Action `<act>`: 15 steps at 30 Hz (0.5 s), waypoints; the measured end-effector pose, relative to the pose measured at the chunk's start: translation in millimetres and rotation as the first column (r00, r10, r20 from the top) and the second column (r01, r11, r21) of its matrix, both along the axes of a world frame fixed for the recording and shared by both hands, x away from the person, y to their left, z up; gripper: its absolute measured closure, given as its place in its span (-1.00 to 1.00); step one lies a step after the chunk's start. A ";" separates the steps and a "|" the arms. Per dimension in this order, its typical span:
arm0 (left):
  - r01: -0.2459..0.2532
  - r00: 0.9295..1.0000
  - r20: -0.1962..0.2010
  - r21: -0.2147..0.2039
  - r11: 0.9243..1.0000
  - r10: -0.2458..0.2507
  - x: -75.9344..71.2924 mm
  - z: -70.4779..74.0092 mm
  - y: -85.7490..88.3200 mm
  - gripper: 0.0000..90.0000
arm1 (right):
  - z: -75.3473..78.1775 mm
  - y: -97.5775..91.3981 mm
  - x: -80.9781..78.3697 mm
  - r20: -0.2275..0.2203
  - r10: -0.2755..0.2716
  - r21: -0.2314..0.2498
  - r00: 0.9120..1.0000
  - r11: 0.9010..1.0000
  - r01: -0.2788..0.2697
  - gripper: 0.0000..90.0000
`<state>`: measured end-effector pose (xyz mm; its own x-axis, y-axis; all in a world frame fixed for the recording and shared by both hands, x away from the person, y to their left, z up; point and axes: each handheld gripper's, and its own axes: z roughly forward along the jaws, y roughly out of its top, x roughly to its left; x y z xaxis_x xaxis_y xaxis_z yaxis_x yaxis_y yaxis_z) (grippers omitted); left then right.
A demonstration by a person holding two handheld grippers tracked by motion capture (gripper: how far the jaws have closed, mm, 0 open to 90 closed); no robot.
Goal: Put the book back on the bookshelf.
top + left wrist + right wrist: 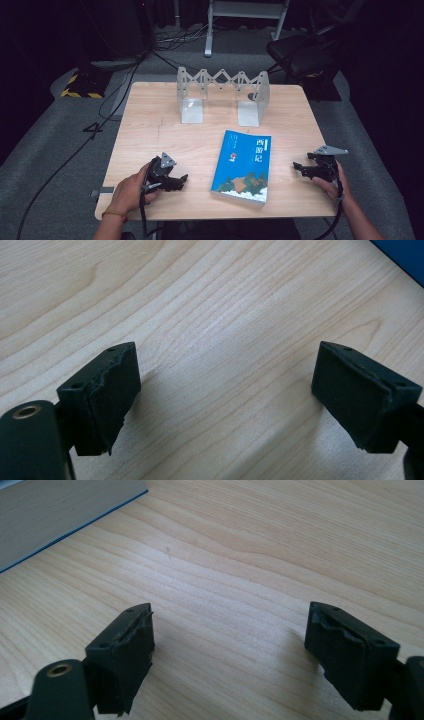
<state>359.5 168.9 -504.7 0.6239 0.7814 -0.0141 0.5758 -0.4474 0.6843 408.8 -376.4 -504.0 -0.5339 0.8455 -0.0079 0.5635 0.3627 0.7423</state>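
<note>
A blue paperback book (242, 165) lies flat on the wooden table (150, 125), front centre. My left gripper (184, 179) rests on the table to the book's left, open, jaws pointing toward it. My right gripper (297, 167) rests to the book's right, open as well. In the left gripper view the open left gripper (225, 390) has only bare wood between its jaws, and a corner of the blue book (402, 255) shows at the top right. In the right gripper view the open right gripper (227, 645) holds nothing, and the book's page edge (55, 510) lies at the top left.
A white expandable book rack (222, 92) stands upright at the back of the table, its two end plates facing me. Beyond the table are cables on the grey floor, a black chair (300, 52) at the back right and a white frame.
</note>
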 end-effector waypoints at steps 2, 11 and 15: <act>0.007 1.000 0.000 0.010 1.000 -0.007 2.3 0.1 -1.3 -0.78 | 0.1 0.2 -0.1 -0.001 0.012 -0.001 1.000 1.000 -0.012 -0.56; 0.035 0.999 -0.015 0.009 0.999 -0.035 0.0 -0.3 -8.8 -0.87 | 0.1 4.9 1.1 -0.003 0.051 -0.001 0.999 0.999 -0.051 -0.56; 0.071 0.997 -0.012 0.008 0.997 -0.071 -7.9 -0.5 -13.1 -0.87 | 1.9 7.4 2.2 -0.016 0.077 -0.015 0.997 0.997 -0.077 -0.55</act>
<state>351.6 155.8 -505.1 0.6775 0.7354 -0.0156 0.5507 -0.4931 0.6735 411.0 -369.0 -502.1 -0.5977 0.8016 -0.0121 0.5443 0.4168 0.7280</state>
